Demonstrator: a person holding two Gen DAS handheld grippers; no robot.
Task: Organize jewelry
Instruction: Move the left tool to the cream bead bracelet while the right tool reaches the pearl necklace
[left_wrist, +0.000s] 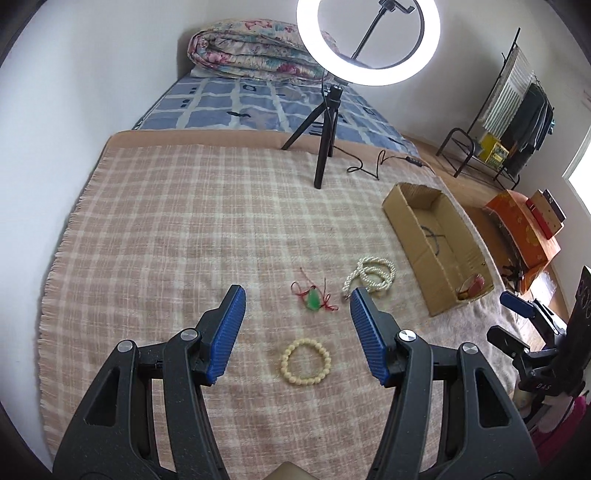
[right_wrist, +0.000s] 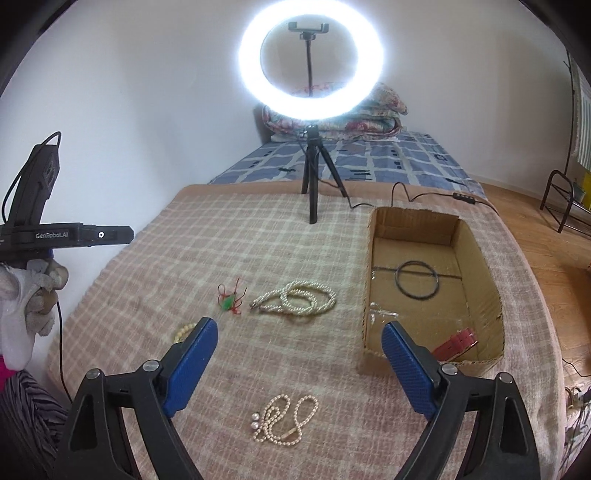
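Note:
On the plaid blanket (left_wrist: 166, 229) lie a cream bead bracelet (left_wrist: 305, 362), a green pendant on red cord (left_wrist: 314, 297) and a coiled white pearl necklace (left_wrist: 371, 275). My left gripper (left_wrist: 297, 301) is open and empty, with the bracelet between its fingers below. My right gripper (right_wrist: 299, 334) is open and empty above a small pearl necklace (right_wrist: 286, 419). The right wrist view also shows the pendant (right_wrist: 229, 301), the coiled pearls (right_wrist: 297, 297) and part of the bracelet (right_wrist: 183, 331). The cardboard box (right_wrist: 476, 251) holds a dark ring (right_wrist: 417, 278) and a red item (right_wrist: 456, 343).
A ring light on a tripod (right_wrist: 312, 177) stands at the blanket's far edge, its cable (right_wrist: 406, 190) trailing right behind the box. A folded quilt (left_wrist: 251, 51) lies on the bed beyond. A clothes rack (left_wrist: 517, 122) and orange box (left_wrist: 524, 229) stand on the floor at right.

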